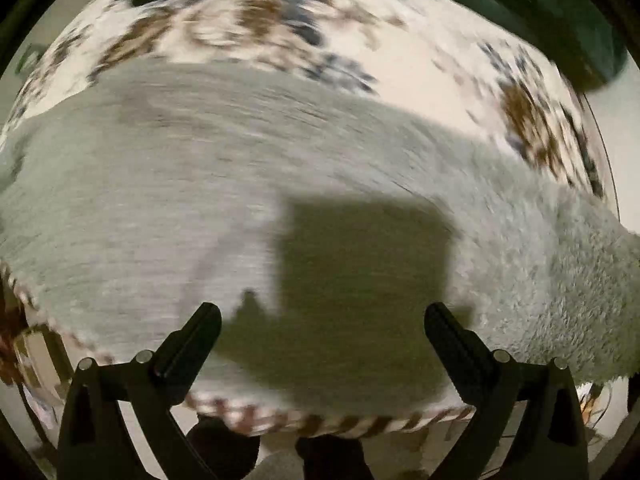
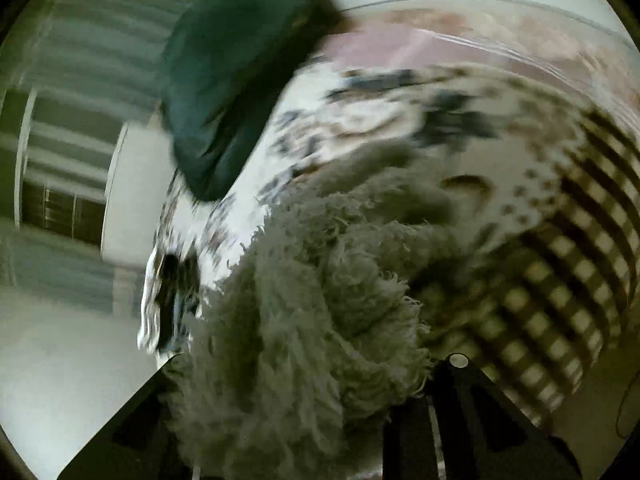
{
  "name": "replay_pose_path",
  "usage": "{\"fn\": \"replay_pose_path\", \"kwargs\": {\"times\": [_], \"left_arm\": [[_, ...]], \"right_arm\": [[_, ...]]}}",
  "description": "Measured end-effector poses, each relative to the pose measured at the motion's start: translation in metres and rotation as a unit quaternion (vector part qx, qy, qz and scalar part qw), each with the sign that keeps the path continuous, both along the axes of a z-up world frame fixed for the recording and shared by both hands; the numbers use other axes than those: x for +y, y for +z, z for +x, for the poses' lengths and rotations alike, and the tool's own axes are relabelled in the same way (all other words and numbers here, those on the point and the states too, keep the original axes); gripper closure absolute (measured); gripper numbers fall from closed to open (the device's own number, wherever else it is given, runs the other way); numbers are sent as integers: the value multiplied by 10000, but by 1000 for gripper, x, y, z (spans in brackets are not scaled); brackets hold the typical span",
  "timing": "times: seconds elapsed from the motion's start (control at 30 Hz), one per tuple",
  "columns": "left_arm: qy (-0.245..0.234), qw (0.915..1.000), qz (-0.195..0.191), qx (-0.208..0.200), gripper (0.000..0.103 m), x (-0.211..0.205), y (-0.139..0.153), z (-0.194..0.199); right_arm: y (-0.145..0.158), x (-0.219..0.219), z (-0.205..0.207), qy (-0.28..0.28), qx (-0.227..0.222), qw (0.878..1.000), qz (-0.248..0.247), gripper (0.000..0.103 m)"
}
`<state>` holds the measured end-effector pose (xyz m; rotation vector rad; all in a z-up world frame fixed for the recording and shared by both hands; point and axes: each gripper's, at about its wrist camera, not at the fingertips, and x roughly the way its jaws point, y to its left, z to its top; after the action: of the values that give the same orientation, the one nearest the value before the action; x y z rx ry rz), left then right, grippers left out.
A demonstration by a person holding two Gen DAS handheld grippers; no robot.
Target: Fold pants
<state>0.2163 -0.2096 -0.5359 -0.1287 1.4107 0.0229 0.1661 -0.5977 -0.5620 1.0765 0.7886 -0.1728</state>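
Grey fluffy fleece pants [image 1: 200,180] lie spread across a floral bedspread [image 1: 248,20] in the blurred left wrist view. My left gripper [image 1: 322,312] hangs above them, pointing down, open, with nothing between its fingers; its square shadow falls on the fleece. In the right wrist view a thick bunch of the same pants [image 2: 312,300] rises out from between the black fingers [image 2: 460,400] of my right gripper [image 2: 300,392], which is shut on the fleece and lifted off the bed. The fleece hides its fingertips.
A dark green bundle [image 1: 540,12] [image 2: 232,80] rests at the far side of the bedspread [image 2: 360,120]. Brown-and-cream checked fabric [image 2: 560,280] lies to the right. The bed's braided edge [image 1: 320,426] runs just below the left fingers, with floor beyond.
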Motion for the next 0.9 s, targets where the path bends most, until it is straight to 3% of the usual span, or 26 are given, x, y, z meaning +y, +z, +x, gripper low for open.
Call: {"fn": "replay_pose_path", "kwargs": {"times": [0.13, 0.27, 0.37, 0.5, 0.53, 0.6, 0.63, 0.7, 0.77, 0.9], "left_arm": [[495, 9986, 35, -155, 0, 64, 23, -8], [1101, 9933, 272, -234, 0, 148, 38, -31], [1525, 9872, 434, -182, 0, 203, 37, -43], [2006, 9770, 720, 13, 0, 262, 24, -61], [2104, 9748, 737, 60, 0, 271, 21, -65], [2268, 9712, 714, 134, 0, 290, 16, -74], [2322, 9700, 709, 161, 0, 296, 15, -78], [2391, 9687, 650, 173, 0, 305, 13, -82], [2414, 9685, 587, 183, 0, 307, 12, -84], [2361, 9711, 340, 107, 0, 301, 16, -76]], "right_arm": [[30, 87, 29, 718, -81, 9966, -393, 82], [18, 192, 59, 1497, 37, 9868, -621, 82], [-11, 278, 76, 2225, 285, 9691, -1029, 82], [-52, 374, 81, 3119, 752, 9356, -1476, 82], [-61, 395, 78, 3356, 885, 9224, -1696, 79], [-71, 430, 75, 3863, 1185, 8874, -2219, 69], [-70, 443, 73, 4129, 1182, 8735, -2291, 49], [-57, 454, 68, 4682, 866, 8595, -1858, 26], [-42, 447, 66, 4849, 703, 8606, -1389, 26], [-21, 387, 80, 4207, 732, 9035, -366, 22]]}}
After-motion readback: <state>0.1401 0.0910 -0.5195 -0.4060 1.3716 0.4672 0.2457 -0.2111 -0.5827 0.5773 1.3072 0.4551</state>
